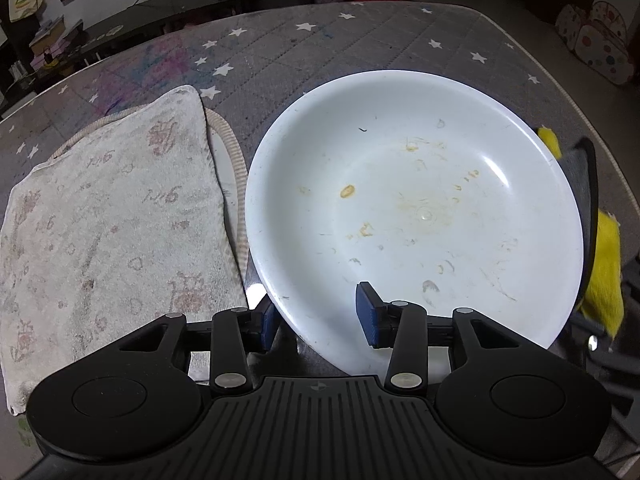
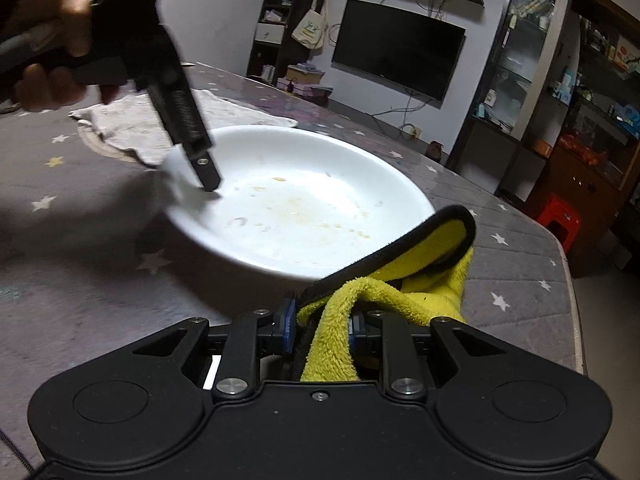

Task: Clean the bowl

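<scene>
The stained white shallow bowl [image 1: 416, 216] sits on the grey star-patterned bench [image 1: 360, 40]. The left gripper [image 1: 316, 316] straddles its near rim, fingers spread; the right gripper [image 2: 320, 326] pinches a yellow microfibre cloth [image 2: 400, 292].

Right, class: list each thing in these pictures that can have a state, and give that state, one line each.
bowl: dirty, yellowish food specks inside, rim between the left claw's fingers.
left claw: astride the bowl's near rim, jaws partly open.
right claw: shut on the yellow cloth.
yellow cloth: bunched, held beside the bowl.
white towel: lying flat on the table, untouched.
</scene>
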{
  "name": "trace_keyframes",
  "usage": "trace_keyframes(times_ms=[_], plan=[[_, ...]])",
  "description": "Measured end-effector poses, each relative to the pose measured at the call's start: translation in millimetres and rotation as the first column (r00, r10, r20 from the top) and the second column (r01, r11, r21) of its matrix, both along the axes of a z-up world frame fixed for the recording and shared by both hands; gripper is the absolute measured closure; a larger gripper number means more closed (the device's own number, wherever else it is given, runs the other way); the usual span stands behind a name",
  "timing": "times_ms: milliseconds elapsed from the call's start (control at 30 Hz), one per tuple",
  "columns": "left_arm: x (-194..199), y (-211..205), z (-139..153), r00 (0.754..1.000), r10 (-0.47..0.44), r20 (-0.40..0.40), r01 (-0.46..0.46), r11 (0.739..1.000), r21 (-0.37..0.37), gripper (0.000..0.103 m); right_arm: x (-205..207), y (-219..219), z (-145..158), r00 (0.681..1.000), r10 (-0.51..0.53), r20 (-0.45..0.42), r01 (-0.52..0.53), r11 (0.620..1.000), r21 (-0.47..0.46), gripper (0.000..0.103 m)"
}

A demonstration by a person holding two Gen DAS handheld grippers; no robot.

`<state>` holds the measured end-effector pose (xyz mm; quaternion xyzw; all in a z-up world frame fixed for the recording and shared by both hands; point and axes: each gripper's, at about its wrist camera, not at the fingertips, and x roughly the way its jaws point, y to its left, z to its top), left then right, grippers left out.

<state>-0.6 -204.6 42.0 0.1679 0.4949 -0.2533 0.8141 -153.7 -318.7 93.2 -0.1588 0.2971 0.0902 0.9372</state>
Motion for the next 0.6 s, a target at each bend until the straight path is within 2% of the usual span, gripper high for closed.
trace_keyframes(times_ms=[367, 600], plan=[[0.1, -0.6, 0.0, 1.000, -0.016, 0.006, 0.016, 1.000, 0.006, 0.059, -15.2, 25.9, 6.6, 0.995, 0.104, -0.008, -0.104, 0.994, -0.022, 0.078], [-0.2, -1.6, 0.5, 1.000, -0.026, 0.006, 0.025, 1.000, 0.013, 0.059, -6.1, 19.1, 5.6, 0.994, 0.110, -0.008, -0.110, 0.994, -0.008, 0.078]])
